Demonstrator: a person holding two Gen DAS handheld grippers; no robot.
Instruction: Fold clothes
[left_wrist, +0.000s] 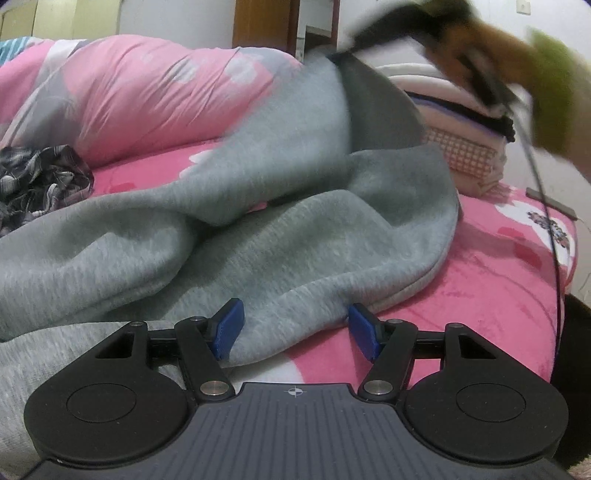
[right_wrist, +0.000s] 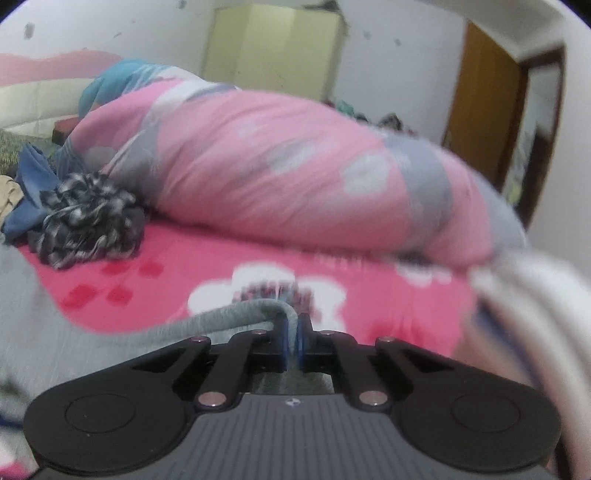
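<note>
Left wrist view: the left gripper (left_wrist: 295, 330) hangs with its 2 blue pads spread apart over the grey sweatshirt (left_wrist: 236, 229) heaped on the pink bedsheet (left_wrist: 491, 295). Right wrist view: the right gripper (right_wrist: 293, 341) pinches the sweatshirt's edge (right_wrist: 236, 317), lifted above the sheet.
</note>
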